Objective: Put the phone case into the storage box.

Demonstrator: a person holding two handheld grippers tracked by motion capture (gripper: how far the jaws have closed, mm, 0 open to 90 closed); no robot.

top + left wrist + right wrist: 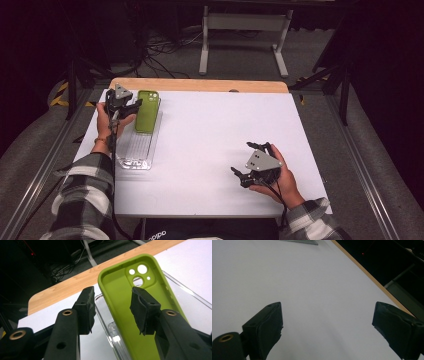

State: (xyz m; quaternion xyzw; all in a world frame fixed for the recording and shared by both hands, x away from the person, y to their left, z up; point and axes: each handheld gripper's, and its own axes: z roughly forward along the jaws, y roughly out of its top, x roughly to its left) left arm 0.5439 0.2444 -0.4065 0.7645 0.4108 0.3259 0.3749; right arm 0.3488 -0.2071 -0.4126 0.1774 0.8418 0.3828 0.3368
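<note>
Green phone case (pixel 147 111) sits in the upper left of the high view, open side up, its lower part lying on a clear ribbed tray (pixel 136 150) and its top end reaching past the tray's far edge onto the white table surface (pixel 215 145). Left gripper (pixel 131 106) is held just beside the case's left edge, the person's left hand (pixel 105 122) behind it. In the left gripper view the jaws stand spread, one on either side of the case's near wall — the right pad (pixel 143 311) over the green interior below the camera cutouts, the left pad (pixel 86 308) outside it, above the clear tray (pixel 112 332); contact with the wall cannot be told. Right gripper (pixel 242 176) rests low in the lower right of the high view, well apart from the case, held in the right hand (pixel 282 180). Its jaws are spread wide over bare white table (pixel 317 290). Wooden table edge (pixel 200 85) runs along the top — dark floor and cables beyond.
</note>
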